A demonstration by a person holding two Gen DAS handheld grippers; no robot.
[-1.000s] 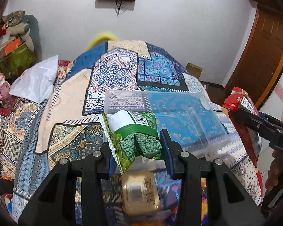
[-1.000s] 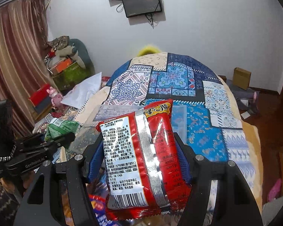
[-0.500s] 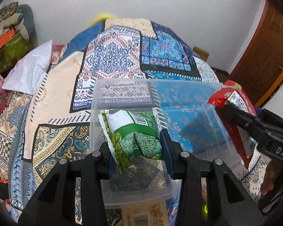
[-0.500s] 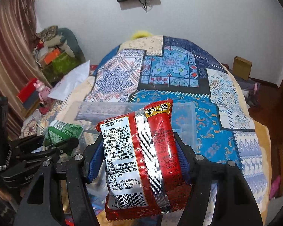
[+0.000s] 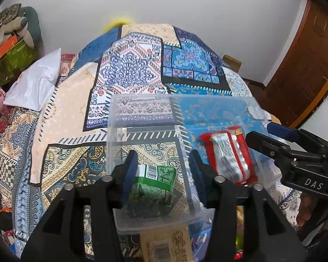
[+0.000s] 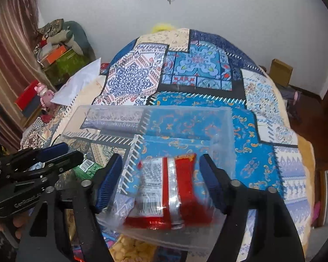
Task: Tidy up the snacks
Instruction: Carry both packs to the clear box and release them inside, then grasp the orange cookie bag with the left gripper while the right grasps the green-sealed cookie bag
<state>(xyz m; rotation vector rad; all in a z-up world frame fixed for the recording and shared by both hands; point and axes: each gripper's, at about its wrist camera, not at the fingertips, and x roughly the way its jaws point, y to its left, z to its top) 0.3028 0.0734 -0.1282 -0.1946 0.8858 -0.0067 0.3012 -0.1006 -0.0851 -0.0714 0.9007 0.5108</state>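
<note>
Both grippers over the clear bin [image 5: 142,109] on the bed's quilt [image 5: 129,74]: left gripper [image 5: 163,174] jaws spread, green packet [image 5: 155,181] loose between them inside; right gripper [image 6: 160,183] jaws spread too (red packet [image 6: 170,187] blurred), packet lying in the bin's right half.

Bed [image 5: 65,113]: covered with a patchwork quilt [image 6: 207,65]. On it rest a clear plastic bin [image 5: 142,107] and a white pillow [image 5: 35,87].
</note>
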